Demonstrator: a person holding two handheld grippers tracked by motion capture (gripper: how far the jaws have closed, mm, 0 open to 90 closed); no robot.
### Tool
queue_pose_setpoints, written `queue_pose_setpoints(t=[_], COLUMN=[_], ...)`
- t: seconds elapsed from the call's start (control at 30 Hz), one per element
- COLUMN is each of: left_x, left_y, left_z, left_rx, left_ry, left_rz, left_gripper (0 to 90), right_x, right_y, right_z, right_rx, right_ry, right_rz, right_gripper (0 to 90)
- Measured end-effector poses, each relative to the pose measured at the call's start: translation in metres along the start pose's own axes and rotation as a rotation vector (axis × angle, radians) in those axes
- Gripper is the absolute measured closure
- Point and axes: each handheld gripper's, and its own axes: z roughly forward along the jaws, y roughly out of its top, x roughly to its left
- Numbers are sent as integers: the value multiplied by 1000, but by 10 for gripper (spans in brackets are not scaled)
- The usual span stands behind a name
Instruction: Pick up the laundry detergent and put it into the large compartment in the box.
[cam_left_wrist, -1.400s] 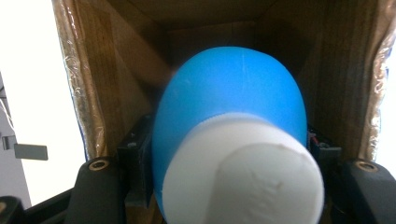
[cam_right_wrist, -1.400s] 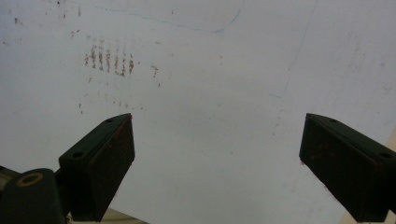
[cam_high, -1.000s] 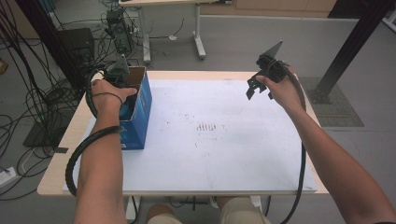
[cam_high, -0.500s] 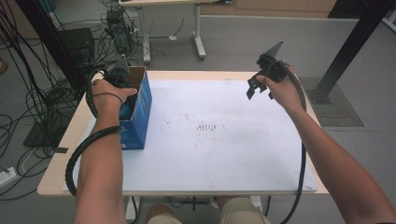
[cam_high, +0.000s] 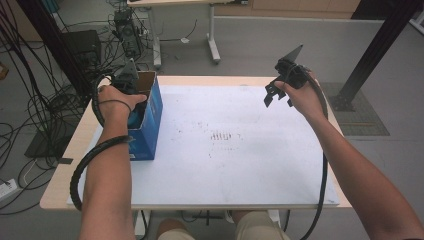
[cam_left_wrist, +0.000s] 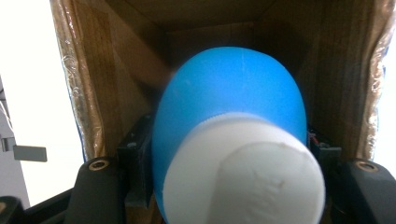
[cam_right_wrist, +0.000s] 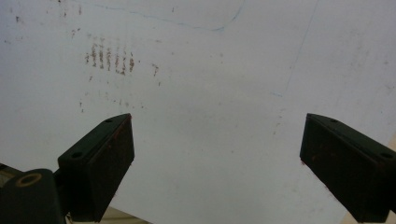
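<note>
- Two grippers are at work over the white table (cam_high: 240, 165); the left gripper (cam_high: 131, 87) is down inside the open top of the blue cardboard box (cam_high: 150, 120), which stands near the table's left edge; the right gripper (cam_high: 278, 96) hangs above the far right part of the table, well apart from the box.
- In the left gripper view the jaws are pressed on a blue bottle with a white cap (cam_left_wrist: 229, 140); the bottle is between them, inside the brown walls of the box, with the cap toward the camera; so the left gripper is pinching the bottle.
- In the right gripper view the jaws stand spread wide with nothing between them; below them is bare table with some small brown marks (cam_right_wrist: 109, 58).
- My judgement: the step in hand is to take the bottle out of the box, or to leave it there; from the pictures I cannot tell which.
- Risk one: the bottle body is round and smooth; if the pinch sits low on the curve, the bottle may slip or turn between the pads when it is lifted.
- Risk two: the box looks light and nothing holds it; if the bottle or the gripper catches on a cardboard wall, the box may rise with it, tip over, or slide off the table's left edge.
- Risk three: the free gripper is far from the box; it cannot steady it quickly.
</note>
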Motion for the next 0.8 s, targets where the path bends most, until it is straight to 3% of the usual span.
queue_pose_setpoints(t=[0.8], left_x=[2], left_y=[0], left_z=[0], left_rx=[1], left_ry=[-5], left_rz=[0], left_gripper=[363], right_x=[-1], right_y=[-1], right_z=[-1], right_rx=[-2], right_ry=[-1], right_rz=[0], right_gripper=[101])
